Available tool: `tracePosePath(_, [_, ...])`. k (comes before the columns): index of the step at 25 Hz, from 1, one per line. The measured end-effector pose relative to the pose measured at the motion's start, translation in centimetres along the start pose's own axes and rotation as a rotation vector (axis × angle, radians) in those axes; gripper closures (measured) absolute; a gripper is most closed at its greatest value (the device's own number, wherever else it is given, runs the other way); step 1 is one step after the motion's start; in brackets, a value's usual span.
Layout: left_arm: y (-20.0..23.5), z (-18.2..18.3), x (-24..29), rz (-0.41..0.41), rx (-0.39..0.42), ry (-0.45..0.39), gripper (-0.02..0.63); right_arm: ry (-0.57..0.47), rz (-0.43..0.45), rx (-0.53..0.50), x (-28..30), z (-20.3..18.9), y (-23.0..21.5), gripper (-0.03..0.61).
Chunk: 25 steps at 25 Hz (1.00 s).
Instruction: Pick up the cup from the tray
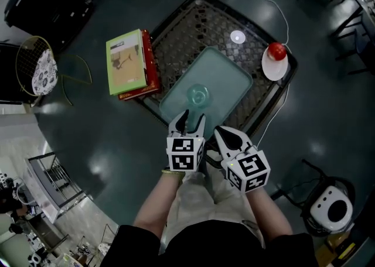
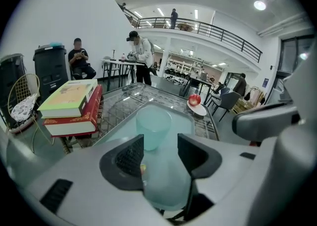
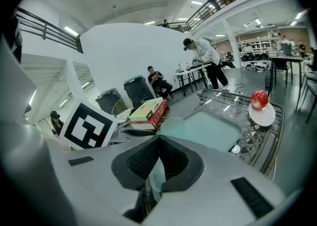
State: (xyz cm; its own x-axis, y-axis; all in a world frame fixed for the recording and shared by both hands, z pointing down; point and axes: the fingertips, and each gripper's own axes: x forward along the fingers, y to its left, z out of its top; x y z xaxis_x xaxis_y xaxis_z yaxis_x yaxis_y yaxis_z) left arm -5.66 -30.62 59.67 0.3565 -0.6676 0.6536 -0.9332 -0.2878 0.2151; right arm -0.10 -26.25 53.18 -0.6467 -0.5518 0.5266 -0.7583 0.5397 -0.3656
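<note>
Approach step, nothing grabbed yet. Left gripper (image 1: 191, 118) with jaws apart, aimed at the cup (image 1: 198, 94) but just short of it, no contact. Right gripper (image 1: 222, 135) pinched together on nothing, parked alongside. Cup upright on the tray (image 1: 234, 72), toward the near side, apparently empty, nothing else in there. Apple (image 1: 276, 51) on a plate (image 1: 273, 68) off the tray. Next up, probably: ease forward to straddle the cup, then squeeze.

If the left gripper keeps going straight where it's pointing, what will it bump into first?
Probably the pale green cup, which stands on the tray straight ahead of the left gripper, in line with the gap between its open jaws.
</note>
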Motion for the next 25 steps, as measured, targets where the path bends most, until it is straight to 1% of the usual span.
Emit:
tracePosePath(7, [1.1, -0.5, 3.0, 0.014, 0.011, 0.028, 0.333, 0.011, 0.001, 0.014, 0.7, -0.2, -1.2, 0.569])
tracePosePath(11, [1.2, -0.8, 4.8, 0.012, 0.018, 0.030, 0.264, 0.015, 0.003, 0.029, 0.9, -0.6, -1.7, 0.569])
tracePosePath(16, [1.5, -0.7, 6.6, 0.031, 0.037, 0.022, 0.235, 0.028, 0.008, 0.043, 1.1, -1.1, -2.3, 0.569])
tracePosePath(20, [2.2, -0.3, 8.1, 0.055, 0.062, -0.014, 0.203, 0.032, 0.011, 0.049, 1.3, -1.2, -2.9, 0.569])
tracePosePath(22, [2.4, -0.1, 8.9, 0.063, 0.074, -0.019, 0.187, 0.035, 0.011, 0.055, 1.4, -1.4, -3.2, 0.569])
tracePosePath(25, [2.4, 0.0, 9.8, 0.073, 0.090, -0.020, 0.183, 0.045, 0.012, 0.061, 1.4, -1.8, -3.6, 0.569])
